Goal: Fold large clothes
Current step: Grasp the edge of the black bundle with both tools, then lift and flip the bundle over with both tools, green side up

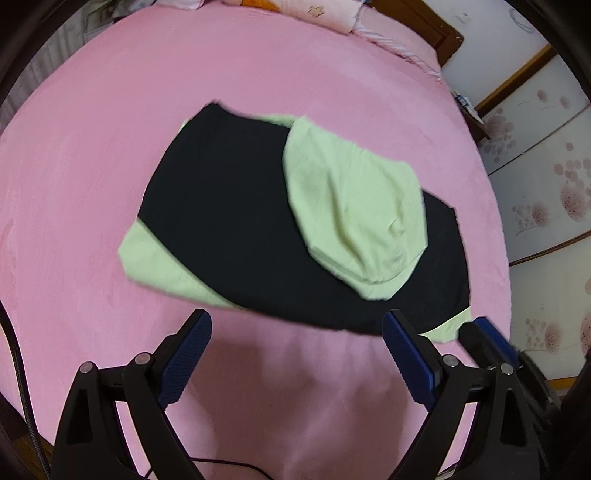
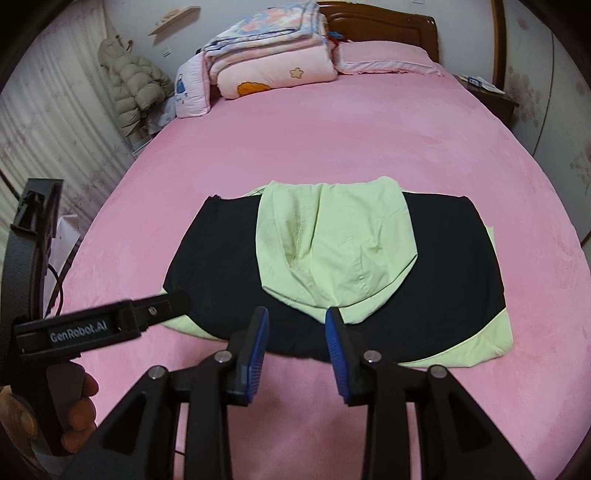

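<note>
A folded black and light-green garment point(image 1: 236, 221) point(image 2: 221, 266) lies flat on the pink bed point(image 1: 110, 155) point(image 2: 332, 147). Its green hood point(image 1: 351, 210) point(image 2: 332, 243) is laid over the black back. My left gripper point(image 1: 297, 321) hovers above the garment's near edge, jaws wide apart with nothing between them. From the right wrist view it point(image 2: 173, 301) shows side-on at the garment's left corner, held by a hand point(image 2: 81, 406). My right gripper point(image 2: 295, 314) is above the near edge below the hood, jaws partly apart and empty. It point(image 1: 480, 328) also shows by the garment's near right corner.
Folded quilts point(image 2: 269, 55) and a pink pillow point(image 2: 384, 59) lie at the head of the bed against a wooden headboard point(image 2: 388, 22). A puffy coat point(image 2: 136, 85) hangs at the left wall. A nightstand point(image 2: 484, 88) stands at the far right.
</note>
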A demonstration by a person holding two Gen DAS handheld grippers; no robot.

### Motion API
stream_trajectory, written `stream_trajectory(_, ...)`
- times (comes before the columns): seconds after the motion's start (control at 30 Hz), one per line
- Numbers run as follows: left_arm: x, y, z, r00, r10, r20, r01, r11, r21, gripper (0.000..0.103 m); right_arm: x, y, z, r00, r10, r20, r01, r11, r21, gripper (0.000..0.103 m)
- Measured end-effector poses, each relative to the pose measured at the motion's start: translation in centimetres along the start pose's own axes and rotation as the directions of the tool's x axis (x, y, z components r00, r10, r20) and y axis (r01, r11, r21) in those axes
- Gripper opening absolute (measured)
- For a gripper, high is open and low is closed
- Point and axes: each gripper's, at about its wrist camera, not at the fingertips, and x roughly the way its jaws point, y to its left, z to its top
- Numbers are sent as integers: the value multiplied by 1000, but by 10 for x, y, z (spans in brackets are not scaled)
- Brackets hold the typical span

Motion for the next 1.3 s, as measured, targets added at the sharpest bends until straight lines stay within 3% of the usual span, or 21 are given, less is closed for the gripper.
stream_trajectory(0.17, 44, 39, -23, 995, -99, -7, 97, 987, -132, 93, 17, 1, -12, 999, -48, 15, 48, 999, 4, 33)
stream_trajectory(0.37, 102, 93, -48, 958, -274, 80, 285, 901, -327, 93, 47, -1, -18, 997, -62, 38, 62, 998, -7, 33)
stream_trajectory(0.5, 116, 103, -51, 929, -312, 197, 361, 881, -307, 93, 62, -1, -19, 995, -80, 54, 82, 996, -33, 33)
stream_trajectory(0.7, 129, 109, -30, 885, -316, 342, 403, 887, -223, 93, 79, -1, -16, 991, -91, 93, 95, 994, -45, 33)
stream_trajectory(0.93, 136, 122, 4, 844, -306, 440, 435, 871, -230, 93, 94, -3, -3, 978, -129, 161, 139, 989, -53, 32)
stream_trajectory(1.03, 132, 123, 13, 840, -289, 458, 435, 864, -253, 77, 107, -4, 10, 969, -167, 182, 179, 982, -54, 29)
stream_trajectory(1.07, 130, 120, 17, 845, -276, 459, 425, 866, -262, 65, 113, -4, 14, 966, -179, 185, 192, 980, -56, 24)
stream_trajectory(1.1, 127, 118, 20, 852, -257, 455, 405, 876, -263, 51, 117, -3, 16, 965, -184, 187, 198, 978, -60, 21)
stream_trajectory(1.2, 117, 108, 25, 865, -210, 456, 335, 918, -211, 22, 138, -3, 19, 961, -213, 179, 229, 971, -73, 9)
stream_trajectory(1.3, 102, 93, 29, 866, -172, 470, 256, 959, -120, 8, 160, -8, 9, 966, -223, 128, 233, 970, -64, 6)
